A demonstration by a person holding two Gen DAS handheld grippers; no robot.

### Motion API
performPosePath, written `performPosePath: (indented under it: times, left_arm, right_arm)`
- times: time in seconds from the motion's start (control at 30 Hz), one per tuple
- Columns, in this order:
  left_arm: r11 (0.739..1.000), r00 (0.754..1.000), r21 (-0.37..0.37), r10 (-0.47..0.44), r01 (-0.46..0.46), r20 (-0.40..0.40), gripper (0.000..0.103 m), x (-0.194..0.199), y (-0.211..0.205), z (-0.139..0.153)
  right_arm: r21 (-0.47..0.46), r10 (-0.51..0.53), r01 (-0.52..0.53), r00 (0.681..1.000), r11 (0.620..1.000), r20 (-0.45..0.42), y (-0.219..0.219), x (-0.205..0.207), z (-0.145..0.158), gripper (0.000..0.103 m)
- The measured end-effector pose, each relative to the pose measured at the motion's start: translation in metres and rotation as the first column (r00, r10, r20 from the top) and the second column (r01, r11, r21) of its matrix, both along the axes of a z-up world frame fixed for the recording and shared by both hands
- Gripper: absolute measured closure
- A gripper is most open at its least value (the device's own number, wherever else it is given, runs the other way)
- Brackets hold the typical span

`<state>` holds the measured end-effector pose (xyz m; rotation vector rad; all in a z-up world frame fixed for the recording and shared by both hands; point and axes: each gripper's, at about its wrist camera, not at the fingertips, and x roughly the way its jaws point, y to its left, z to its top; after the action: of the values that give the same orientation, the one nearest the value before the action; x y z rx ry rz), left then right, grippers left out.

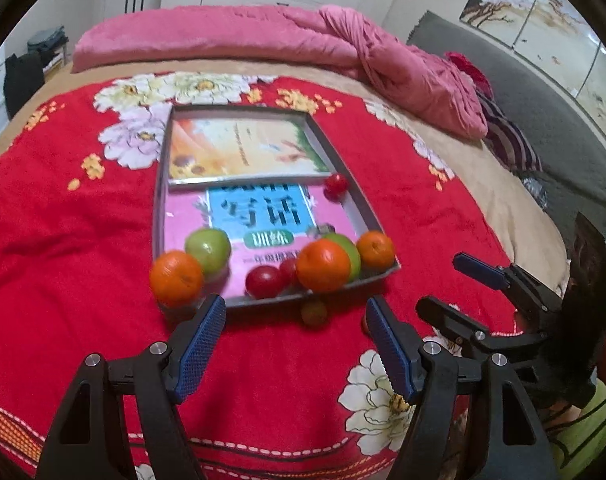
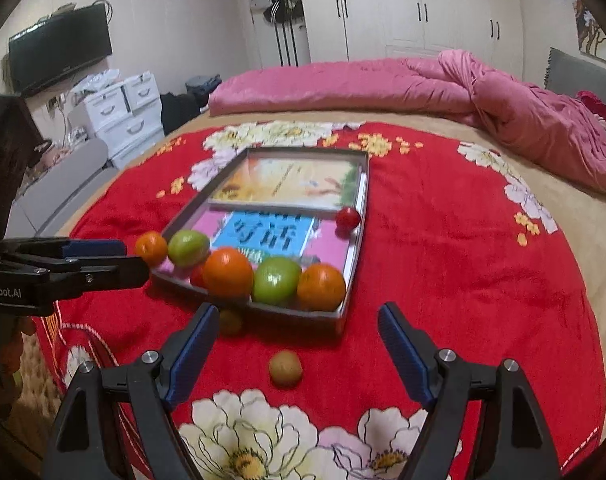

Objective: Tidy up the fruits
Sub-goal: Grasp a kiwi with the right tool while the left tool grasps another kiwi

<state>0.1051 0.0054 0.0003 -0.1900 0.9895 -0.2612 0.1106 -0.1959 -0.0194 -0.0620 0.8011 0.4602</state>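
Left wrist view: the left gripper (image 1: 295, 320) hangs with jaws spread and nothing between them, just short of the tray (image 1: 367, 204) on the red blanket (image 1: 63, 240). Oranges (image 1: 323, 266), green apples (image 1: 207, 249) and small red fruits (image 1: 265, 281) crowd the tray's near end — one orange (image 1: 176, 278) sits at its corner. The right gripper (image 2: 299, 324) is likewise released; two brownish fruits (image 2: 285, 368) lie on the blanket before it.

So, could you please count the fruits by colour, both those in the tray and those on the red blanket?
Orange fruits: 3
Green fruits: 2
Red fruits: 3, one partly hidden
Brownish fruits: 2
Total: 10
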Motion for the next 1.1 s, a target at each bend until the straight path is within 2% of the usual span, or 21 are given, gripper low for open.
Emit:
performPosePath:
  times: [0.17, 0.4, 0.47, 0.5, 0.6, 0.63, 0.7, 0.77, 1.03, 1.1]
  left_arm:
    - [1.000, 0.999, -0.002, -0.024, 0.023, -0.042, 0.029, 0.001, -0.011, -0.017]
    - [1.000, 0.995, 0.001, -0.012, 0.012, -0.095, 0.029, 0.007, -0.018, -0.042]
    - [1.000, 0.994, 0.004, -0.011, 0.012, -0.107, 0.031, 0.009, -0.020, -0.047]
    - [1.000, 0.993, 0.005, -0.010, 0.011, -0.113, 0.036, 0.011, -0.021, -0.051]
    - [1.000, 0.992, 0.015, -0.004, 0.006, -0.126, 0.039, 0.016, -0.024, -0.060]
    - [1.000, 0.992, 0.011, -0.003, 0.005, -0.129, 0.043, 0.018, -0.024, -0.062]
    - [1.000, 0.991, 0.011, 0.000, 0.002, -0.132, 0.054, 0.021, -0.026, -0.067]
    - [1.000, 0.991, 0.002, 0.003, -0.003, -0.137, 0.059, 0.025, -0.028, -0.070]
    - [1.000, 0.989, -0.001, -0.007, 0.007, -0.146, 0.068, 0.035, -0.040, -0.085]
    - [1.000, 0.990, 0.006, -0.003, 0.004, -0.141, 0.074, 0.038, -0.041, -0.086]
  right_arm:
    - [-0.026, 0.024, -0.025, 0.999, 0.999, -0.035, 0.004, -0.005, -0.016, 0.022]
    - [-0.071, 0.067, -0.072, 0.994, 0.995, -0.082, 0.016, -0.008, -0.046, 0.024]
    - [-0.078, 0.072, -0.080, 0.993, 0.994, -0.097, 0.019, -0.006, -0.054, 0.036]
    - [-0.077, 0.075, -0.083, 0.992, 0.994, -0.102, 0.020, -0.004, -0.057, 0.039]
    - [-0.089, 0.083, -0.094, 0.990, 0.992, -0.118, 0.024, 0.000, -0.067, 0.051]
    - [-0.092, 0.089, -0.101, 0.989, 0.991, -0.120, 0.025, 0.001, -0.069, 0.060]
    - [-0.118, 0.099, -0.114, 0.987, 0.986, -0.128, 0.029, 0.002, -0.074, 0.066]
    - [-0.115, 0.108, -0.122, 0.986, 0.986, -0.125, 0.029, 0.002, -0.075, 0.077]
    - [-0.073, 0.109, -0.119, 0.985, 0.990, -0.132, 0.024, 0.001, -0.068, 0.077]
    - [-0.062, 0.107, -0.116, 0.986, 0.991, -0.130, 0.023, 0.001, -0.065, 0.077]
